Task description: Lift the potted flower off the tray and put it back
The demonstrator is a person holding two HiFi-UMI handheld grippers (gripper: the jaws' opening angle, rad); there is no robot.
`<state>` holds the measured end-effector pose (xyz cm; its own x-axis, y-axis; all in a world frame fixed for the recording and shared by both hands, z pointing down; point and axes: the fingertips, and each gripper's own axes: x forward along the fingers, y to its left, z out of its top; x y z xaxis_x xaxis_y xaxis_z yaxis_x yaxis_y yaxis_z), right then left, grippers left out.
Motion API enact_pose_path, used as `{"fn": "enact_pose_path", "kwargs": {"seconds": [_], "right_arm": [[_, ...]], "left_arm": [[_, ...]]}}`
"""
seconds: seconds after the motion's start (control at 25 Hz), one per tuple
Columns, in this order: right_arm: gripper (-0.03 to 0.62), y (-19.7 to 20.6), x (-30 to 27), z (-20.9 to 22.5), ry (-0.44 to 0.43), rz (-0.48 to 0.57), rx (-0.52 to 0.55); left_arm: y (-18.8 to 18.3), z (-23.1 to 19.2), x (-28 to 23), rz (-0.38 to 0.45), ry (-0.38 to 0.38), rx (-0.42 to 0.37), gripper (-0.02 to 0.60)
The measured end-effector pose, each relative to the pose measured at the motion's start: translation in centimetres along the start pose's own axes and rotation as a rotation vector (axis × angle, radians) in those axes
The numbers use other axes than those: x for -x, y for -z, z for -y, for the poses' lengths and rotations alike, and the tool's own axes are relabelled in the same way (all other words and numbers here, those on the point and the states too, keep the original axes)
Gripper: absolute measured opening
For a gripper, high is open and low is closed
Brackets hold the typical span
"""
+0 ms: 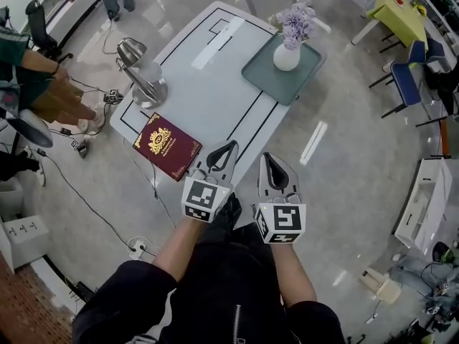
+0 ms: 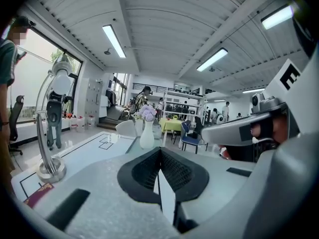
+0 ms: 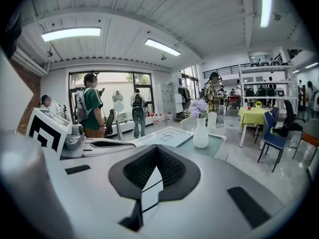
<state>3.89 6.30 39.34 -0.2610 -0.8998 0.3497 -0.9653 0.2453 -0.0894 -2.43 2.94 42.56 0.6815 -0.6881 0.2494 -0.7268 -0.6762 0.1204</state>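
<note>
We hold the left gripper (image 1: 228, 149) and right gripper (image 1: 268, 160) closed, empty; unopened, they could tip the far potted flower (image 1: 288, 47).

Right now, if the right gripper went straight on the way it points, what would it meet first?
Likely the white table top, left of the tray; depth is unclear.
</note>
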Motion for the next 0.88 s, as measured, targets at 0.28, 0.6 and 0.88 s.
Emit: {"fn": "enact_pose_path", "kwargs": {"seconds": [0.28,0.6,0.88], "right_arm": [[0.006,-1.8,-5.4,4.1,-0.001,-0.007,-0.007],[0.006,-2.9,-12.3,11.3,0.033,0.001,0.002],[0.006,-4.4,-19.8,18.6,0.081,0.046,0.048]], "left_arm": [[-1.2,-2.8,-5.2,-0.002,-0.022,0.025,0.006],[-1.4,-4.9,-12.3,-0.017,-0.049,0.048,0.006],[-1.7,-6.4,-19.5,0.003,-0.039,0.010,0.006]]}}
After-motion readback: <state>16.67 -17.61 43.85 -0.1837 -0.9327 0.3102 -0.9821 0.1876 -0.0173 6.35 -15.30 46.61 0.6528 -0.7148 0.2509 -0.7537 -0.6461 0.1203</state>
